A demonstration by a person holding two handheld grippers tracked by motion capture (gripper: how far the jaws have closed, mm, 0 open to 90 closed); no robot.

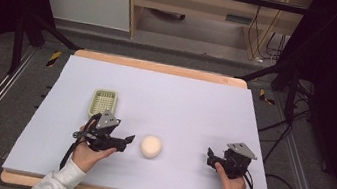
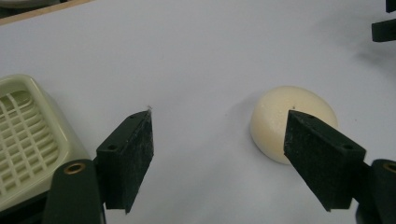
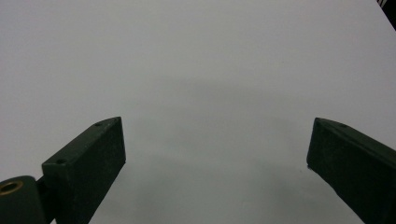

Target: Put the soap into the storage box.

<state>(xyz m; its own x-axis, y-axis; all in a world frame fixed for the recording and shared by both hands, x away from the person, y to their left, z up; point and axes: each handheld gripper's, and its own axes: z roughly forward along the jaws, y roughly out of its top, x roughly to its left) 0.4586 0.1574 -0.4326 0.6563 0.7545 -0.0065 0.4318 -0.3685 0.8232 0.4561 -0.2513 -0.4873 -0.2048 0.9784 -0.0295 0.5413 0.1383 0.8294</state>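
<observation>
Soap [image 1: 151, 146], a round cream-coloured bar, lies flat on the white sheet [image 1: 180, 101] that covers our table, near the front edge and a little left of the middle. Going from the left in the high view, we first meet the pale green slatted dish [image 1: 103, 102], resting on the sheet farther back than our hands. Just in front of it sits our left gripper [image 1: 128, 141], held in our left hand [image 1: 89, 153] and pointing to the right, its tips just beside the bar but not touching it. In the left gripper view, its jaws stand wide apart with nothing between them; the dish [image 2: 28, 140] shows at the left edge, and the bar [image 2: 280, 119] lies beyond the right-hand jaw, which hides part of it. Past the bar, well apart to the right, our right gripper [image 1: 210, 156] rests in our right hand [image 1: 231, 182], aimed left toward the bar. In the right gripper view, its jaws are likewise spread wide, with bare white sheet [image 3: 196, 70] between and ahead of them.
</observation>
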